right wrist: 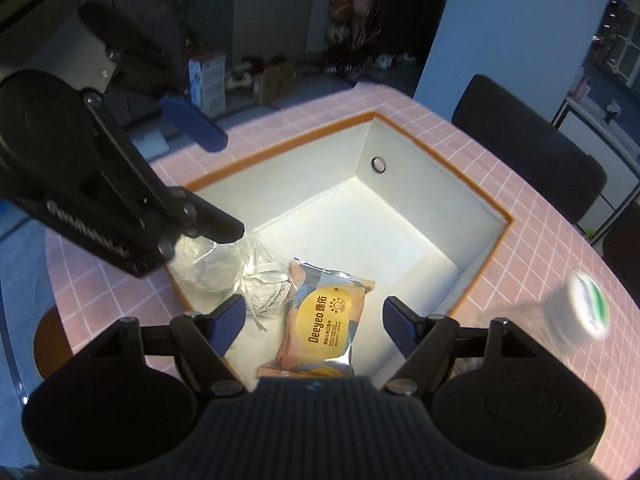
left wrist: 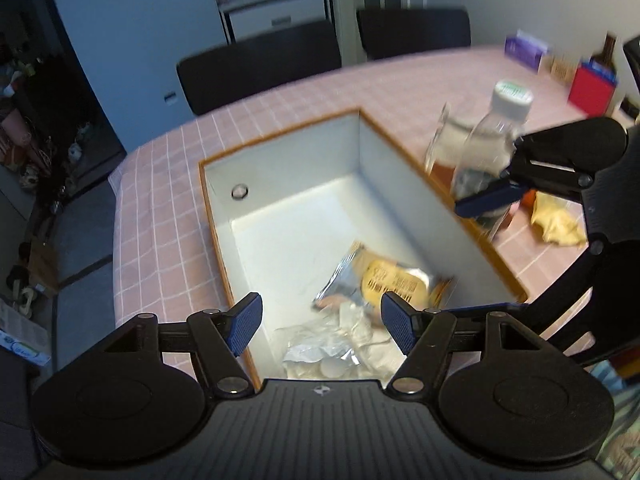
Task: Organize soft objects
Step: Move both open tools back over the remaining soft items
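Note:
A white box with an orange rim (left wrist: 280,138) (right wrist: 452,164) stands on the pink checked tablecloth (left wrist: 160,220). In its near end lie a yellow and pink Deeyeo packet (left wrist: 394,280) (right wrist: 324,316) and clear pouches of white soft items (left wrist: 340,348) (right wrist: 228,264), one tied with a ribbon (right wrist: 268,284). My left gripper (left wrist: 320,312) (right wrist: 208,176) hangs open above the pouches with nothing between its fingers. My right gripper (right wrist: 316,316) (left wrist: 484,256) hangs open over the packet, apart from it, its blue pads (right wrist: 230,320) clear of the wrapper.
A clear bottle with a white cap (left wrist: 492,148) (right wrist: 576,312) and a glass (left wrist: 442,136) stand beside the box's right wall. A yellow cloth (left wrist: 556,224) lies past them. Black chairs (left wrist: 260,68) (right wrist: 528,152) line the far table edge. A red box (left wrist: 592,88) sits far right.

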Available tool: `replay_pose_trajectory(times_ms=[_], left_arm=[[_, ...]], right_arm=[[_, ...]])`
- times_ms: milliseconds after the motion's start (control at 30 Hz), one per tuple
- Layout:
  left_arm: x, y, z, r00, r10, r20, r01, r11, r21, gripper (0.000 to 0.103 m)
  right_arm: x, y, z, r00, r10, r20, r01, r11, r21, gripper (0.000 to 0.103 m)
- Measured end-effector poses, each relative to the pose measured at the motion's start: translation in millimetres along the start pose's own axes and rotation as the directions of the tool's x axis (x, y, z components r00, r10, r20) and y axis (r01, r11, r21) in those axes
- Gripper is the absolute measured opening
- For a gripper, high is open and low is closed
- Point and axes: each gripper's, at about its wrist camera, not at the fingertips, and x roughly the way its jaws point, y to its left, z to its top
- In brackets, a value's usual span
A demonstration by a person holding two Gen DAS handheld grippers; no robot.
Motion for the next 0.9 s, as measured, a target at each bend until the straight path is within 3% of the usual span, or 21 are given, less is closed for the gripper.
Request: replay_pose_trajectory(times_ms=[167, 400, 700, 900], left_arm=[[-17.4, -10.0, -13.5, 0.993, -0.014, 0.117, 0.018, 0.999, -0.033, 0.08], [-37.2, -41.3, -33.0, 0.952, -0.031, 0.303, 0.05, 0.997, -0.052, 0.08], [-36.3, -104.1, -45.4, 0.893, -0.166, 0.419, 0.185, 0.983, -0.006, 0.08], [-11.3, -150.5, -35.6, 0.885, -0.226, 0.406, 0.239, 0.971, 0.02, 0.08]], right_arm=[[-37.7, -2.8, -28.5, 0.994, -0.007, 0.113, -0.001, 0.998, 0.066, 0.075], [-82.6, -9.5, -77.7, 0.976, -0.046, 0.212, 0.012, 0.988, 0.157, 0.078], [-111.4, -37.7, -133.9, 0.981, -0.118, 0.152, 0.077, 0.964, 0.253, 0.08], [-119.1, -76.2, -169.3, 0.978, -0.191, 0.087, 0.154, 0.934, 0.323, 0.08]])
